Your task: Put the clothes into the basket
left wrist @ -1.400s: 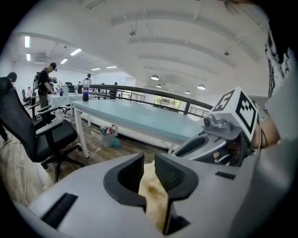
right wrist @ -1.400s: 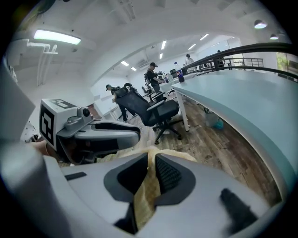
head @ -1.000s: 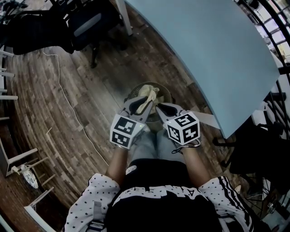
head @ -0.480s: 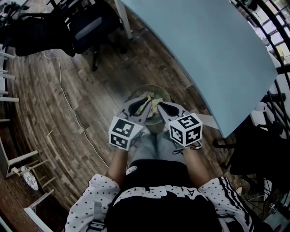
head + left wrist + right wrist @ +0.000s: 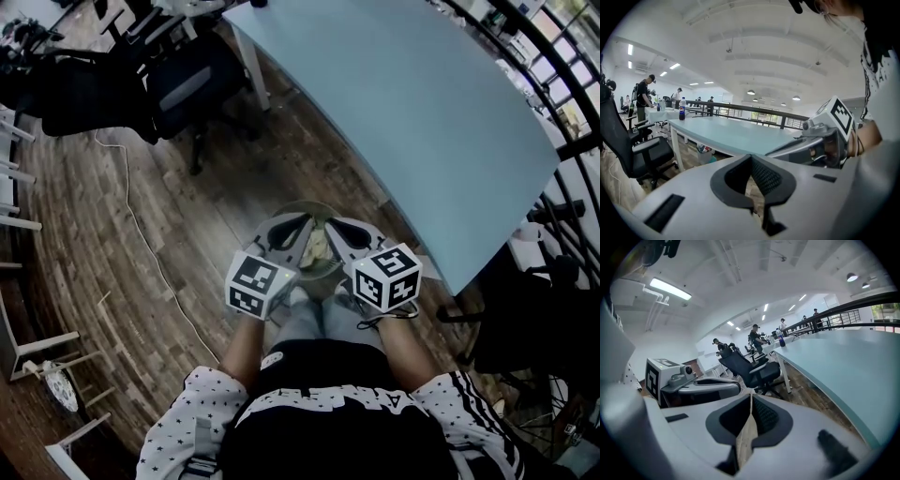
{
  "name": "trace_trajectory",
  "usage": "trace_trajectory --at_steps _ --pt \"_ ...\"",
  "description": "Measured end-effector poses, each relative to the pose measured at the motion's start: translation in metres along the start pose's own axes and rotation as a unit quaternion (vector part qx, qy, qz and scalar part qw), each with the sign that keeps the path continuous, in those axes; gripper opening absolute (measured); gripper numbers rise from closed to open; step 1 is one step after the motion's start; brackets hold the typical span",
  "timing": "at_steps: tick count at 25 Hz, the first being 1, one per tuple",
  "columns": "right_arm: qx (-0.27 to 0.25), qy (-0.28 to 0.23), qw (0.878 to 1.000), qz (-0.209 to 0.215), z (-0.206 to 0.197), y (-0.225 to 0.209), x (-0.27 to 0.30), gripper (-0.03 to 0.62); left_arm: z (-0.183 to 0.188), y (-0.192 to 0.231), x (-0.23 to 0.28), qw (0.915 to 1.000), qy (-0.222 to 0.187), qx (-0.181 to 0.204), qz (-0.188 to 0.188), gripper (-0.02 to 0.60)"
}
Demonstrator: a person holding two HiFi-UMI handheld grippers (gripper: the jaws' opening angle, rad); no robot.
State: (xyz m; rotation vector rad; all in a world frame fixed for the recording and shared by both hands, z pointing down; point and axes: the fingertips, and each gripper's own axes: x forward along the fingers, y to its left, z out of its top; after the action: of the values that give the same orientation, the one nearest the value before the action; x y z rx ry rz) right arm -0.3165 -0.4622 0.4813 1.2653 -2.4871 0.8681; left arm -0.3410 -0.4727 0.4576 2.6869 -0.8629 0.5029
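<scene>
Head view: round basket (image 5: 302,206) sits on the wood floor (image 5: 141,216) at frame centre, near the edge of the blue desk (image 5: 422,112). Beige clothes (image 5: 317,247) lie inside it. 2 tools hover side by side over the basket. Jaws of the left hand-held gripper (image 5: 287,225) have just closed and are pressed together, with nothing between them. Jaws of the right hand-held gripper (image 5: 343,228) are pressed together; a pale strip shows in the slit under the tips, can't tell if cloth or floor. Black office chair (image 5: 187,80) at upper left of frame.
</scene>
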Motion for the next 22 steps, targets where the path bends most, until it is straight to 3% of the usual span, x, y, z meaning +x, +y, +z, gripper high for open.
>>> trace_trajectory --at_steps 14,22 --pt "-0.050 -0.061 0.997 0.006 0.073 0.016 -0.028 0.032 0.069 -0.012 -0.003 0.9979 -0.037 0.052 -0.010 0.014" --pt "-0.053 -0.105 0.993 0.010 0.109 0.024 -0.050 0.032 0.105 -0.027 -0.007 0.9948 -0.063 0.079 -0.015 0.014"
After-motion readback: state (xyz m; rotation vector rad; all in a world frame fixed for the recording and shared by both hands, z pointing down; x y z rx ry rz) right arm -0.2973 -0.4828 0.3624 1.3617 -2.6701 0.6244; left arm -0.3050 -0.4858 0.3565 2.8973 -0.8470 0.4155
